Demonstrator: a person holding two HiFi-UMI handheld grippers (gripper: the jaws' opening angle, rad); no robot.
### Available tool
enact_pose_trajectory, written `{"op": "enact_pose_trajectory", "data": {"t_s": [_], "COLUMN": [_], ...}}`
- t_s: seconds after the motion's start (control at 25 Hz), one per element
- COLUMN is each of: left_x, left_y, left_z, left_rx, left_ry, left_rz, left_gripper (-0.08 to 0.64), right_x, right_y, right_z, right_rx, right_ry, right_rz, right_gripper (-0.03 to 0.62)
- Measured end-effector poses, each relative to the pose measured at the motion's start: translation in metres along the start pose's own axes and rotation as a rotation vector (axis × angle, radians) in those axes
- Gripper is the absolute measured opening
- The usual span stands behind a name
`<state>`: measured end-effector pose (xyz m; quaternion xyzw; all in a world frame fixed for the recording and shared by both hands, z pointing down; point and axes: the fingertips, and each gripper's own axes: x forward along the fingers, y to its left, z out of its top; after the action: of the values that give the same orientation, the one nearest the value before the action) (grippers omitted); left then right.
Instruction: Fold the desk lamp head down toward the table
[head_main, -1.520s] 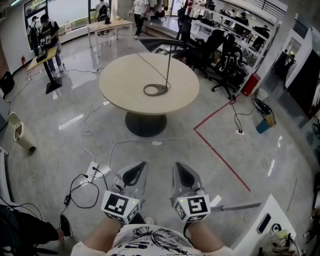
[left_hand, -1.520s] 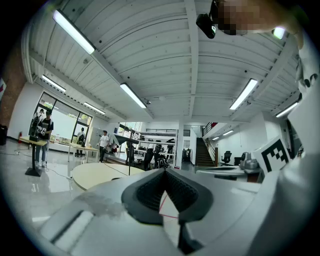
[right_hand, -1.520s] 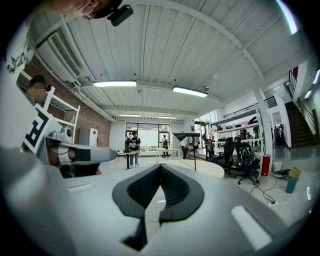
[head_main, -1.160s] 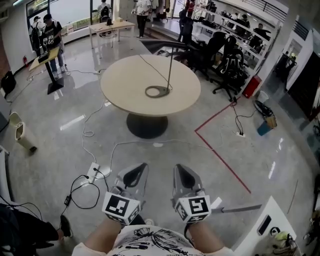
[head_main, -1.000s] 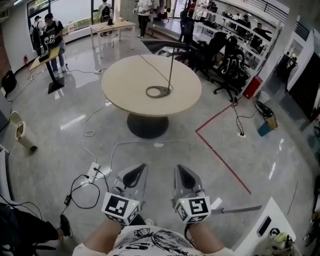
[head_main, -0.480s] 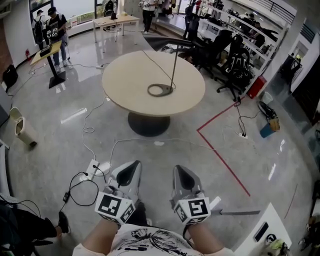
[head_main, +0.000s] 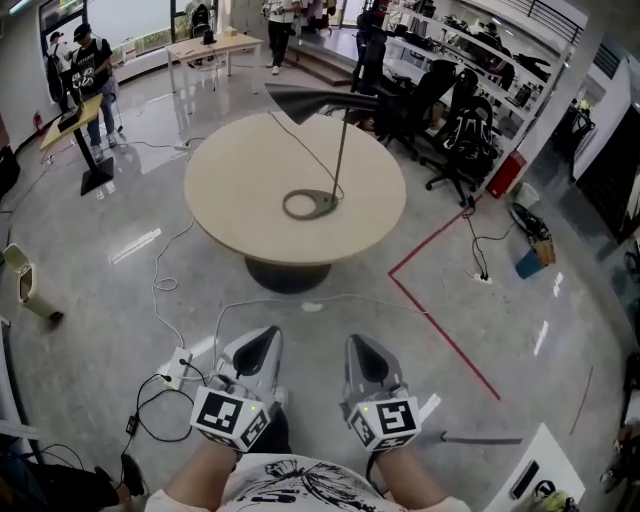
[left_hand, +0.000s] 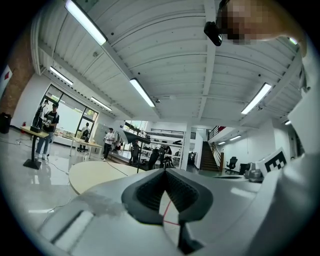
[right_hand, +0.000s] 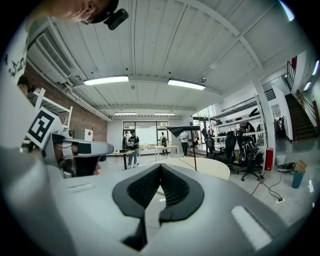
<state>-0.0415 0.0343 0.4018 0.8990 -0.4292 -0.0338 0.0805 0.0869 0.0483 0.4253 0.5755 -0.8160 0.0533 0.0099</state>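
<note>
The head view looks steeply down at the distant counter (head_main: 240, 190); both gripper views face it level, sharing the lamp (head_main: 339, 155).

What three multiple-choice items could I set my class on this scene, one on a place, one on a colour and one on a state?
1. Where does the desk lamp stand?
A. on the round table
B. on the floor
C. on a chair

2. What colour is the floor line right of the table?
A. blue
B. red
C. yellow

3. How are the left gripper and right gripper?
A. shut on the lamp stem
B. wide open
C. shut and empty

Answers:
1 A, its ring base rests on the tabletop.
2 B, the angled line shows red in the head view.
3 C, each gripper view shows jaw tips together with nothing between them.
</note>
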Motion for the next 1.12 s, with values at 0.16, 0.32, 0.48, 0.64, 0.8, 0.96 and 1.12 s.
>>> {"op": "enact_pose_trajectory", "data": {"t_s": [0.16,0.32,0.48,0.64,0.8,0.96,1.12], "left_x": [0.040,0.073,0.098,0.120,0.136,0.162,0.192], "left_y": [0.035,0.070,0.091,0.108,0.123,0.136,0.154], "left_z": [0.012,0.027,0.036,0.041,0.032,0.032,0.038], "left_rx": [0.001,0.014,0.030,0.032,0.007,0.008,0.033], "left_ry": [-0.008,-0.018,-0.024,-0.023,-0.013,-0.023,-0.056], "left_rz": [-0.025,-0.054,-0.075,-0.066,-0.048,-0.020,0.057], "left_gripper": [0.006,0.006,0.006,0.006,0.006,0.006,0.006], "right_x": [0.046,0.092,0.125,0.154,0.180,0.213,0.251], "right_y": [-0.018,-0.027,-0.032,-0.040,-0.051,-0.068,-0.085], "right_z": [0.014,0.023,0.030,0.035,0.027,0.023,0.023], "right_rx": [-0.018,-0.030,-0.037,-0.039,-0.032,-0.015,-0.009], "right_ry": [-0.011,-0.007,-0.021,-0.019,0.006,0.018,0.025], "right_rz": [-0.029,-0.056,-0.067,-0.062,-0.045,-0.006,0.070], "right_gripper": [0.009,0.009,0.009,0.009,0.009,0.009,0.009]}}
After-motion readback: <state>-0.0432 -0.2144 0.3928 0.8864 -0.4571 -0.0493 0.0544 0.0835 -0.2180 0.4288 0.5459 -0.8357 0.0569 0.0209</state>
